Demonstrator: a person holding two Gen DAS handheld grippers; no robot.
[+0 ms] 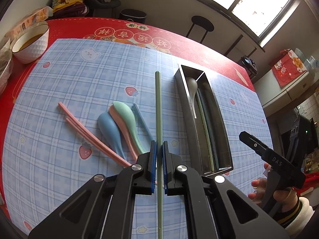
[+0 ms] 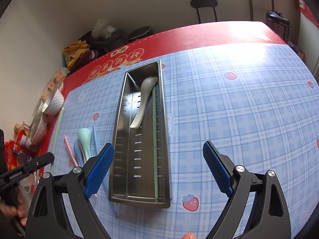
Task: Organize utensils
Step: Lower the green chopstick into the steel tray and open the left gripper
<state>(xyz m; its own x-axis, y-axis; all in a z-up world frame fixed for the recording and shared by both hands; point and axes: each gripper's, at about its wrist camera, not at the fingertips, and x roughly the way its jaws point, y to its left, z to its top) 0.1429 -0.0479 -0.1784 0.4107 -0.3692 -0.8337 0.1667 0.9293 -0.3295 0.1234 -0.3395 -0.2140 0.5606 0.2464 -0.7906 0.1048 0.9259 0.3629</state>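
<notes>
The utensil tray (image 2: 139, 159) looks like brushed steel, dully reflective, with punched slots. The spoons (image 1: 119, 127) and chopsticks (image 1: 87, 135) look like matt, smooth plastic. The checked mat (image 2: 239, 109) has a soft sheen under glare. The right tool's pads (image 2: 99, 169) are blue, rough-textured rubber on matt black plastic arms.

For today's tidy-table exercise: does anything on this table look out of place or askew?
Yes. Three spoons, two pink chopsticks and a blue chopstick lie scattered at angles on the checked cloth, outside the metal tray. Nothing looks spilled or broken.
</notes>
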